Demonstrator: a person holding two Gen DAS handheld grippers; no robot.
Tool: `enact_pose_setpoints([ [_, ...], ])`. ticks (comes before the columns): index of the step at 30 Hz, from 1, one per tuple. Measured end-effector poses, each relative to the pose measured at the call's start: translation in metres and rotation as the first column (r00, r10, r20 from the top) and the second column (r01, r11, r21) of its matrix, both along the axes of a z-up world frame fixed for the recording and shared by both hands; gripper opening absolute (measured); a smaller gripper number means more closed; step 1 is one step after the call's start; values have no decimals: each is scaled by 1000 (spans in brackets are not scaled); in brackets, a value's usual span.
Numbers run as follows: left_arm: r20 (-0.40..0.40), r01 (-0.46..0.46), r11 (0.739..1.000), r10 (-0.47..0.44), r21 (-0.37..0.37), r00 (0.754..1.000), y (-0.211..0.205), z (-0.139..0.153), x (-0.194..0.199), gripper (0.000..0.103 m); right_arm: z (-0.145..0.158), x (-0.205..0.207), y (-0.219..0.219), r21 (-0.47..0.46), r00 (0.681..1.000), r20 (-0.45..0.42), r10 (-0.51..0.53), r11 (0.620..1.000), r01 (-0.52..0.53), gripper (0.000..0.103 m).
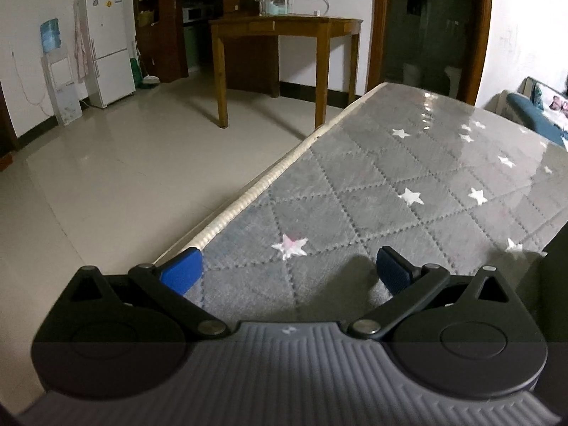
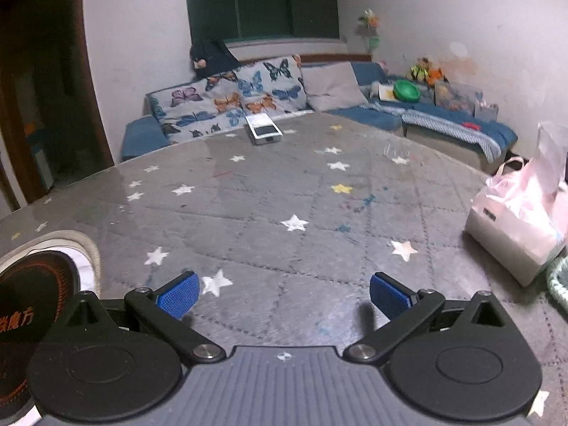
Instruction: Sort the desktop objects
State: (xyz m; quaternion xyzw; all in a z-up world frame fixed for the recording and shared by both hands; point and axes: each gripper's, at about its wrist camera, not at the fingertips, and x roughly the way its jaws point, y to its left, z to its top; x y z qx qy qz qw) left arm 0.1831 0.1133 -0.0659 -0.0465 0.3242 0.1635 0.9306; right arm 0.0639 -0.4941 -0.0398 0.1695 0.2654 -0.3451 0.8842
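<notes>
Right wrist view: I've got open desk (image 2: pixel 284 206) through the middle, white box (image 2: pixel 264 130) top center, pink bag (image 2: pixel 522 220) blocking right edge, round black thing (image 2: pixel 32 294) lower left.

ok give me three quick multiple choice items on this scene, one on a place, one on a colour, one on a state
1. Where does the white box sit?
A. far edge of the table, near the sofa
B. between the right tongs
C. on the floor

2. What colour are the pads on the tongs?
A. red
B. blue
C. green

3. How do the left tongs stand?
A. shut on a cup
B. open, holding nothing
C. shut, holding nothing

Key: 1 A, it lies far across the star-patterned cloth; 2 B, both views show blue pads; 3 B, a wide gap holds only cloth.
</notes>
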Motion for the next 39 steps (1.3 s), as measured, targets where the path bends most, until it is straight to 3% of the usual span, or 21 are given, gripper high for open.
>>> enact_pose_setpoints([
  [10, -3, -1, 1000, 1, -1, 1000, -8, 4, -1, 103, -9, 25, 1, -26, 991, -98, 91, 995, -94, 103],
  [14, -3, -2, 1000, 2, -3, 1000, -10, 4, -2, 103, -9, 29, 1, -40, 990, -116, 77, 996, -82, 103],
  [39, -2, -3, 1000, 3, -7, 1000, -5, 1, -2, 103, -12, 31, -9, -24, 992, -108, 60, 998, -63, 103],
])
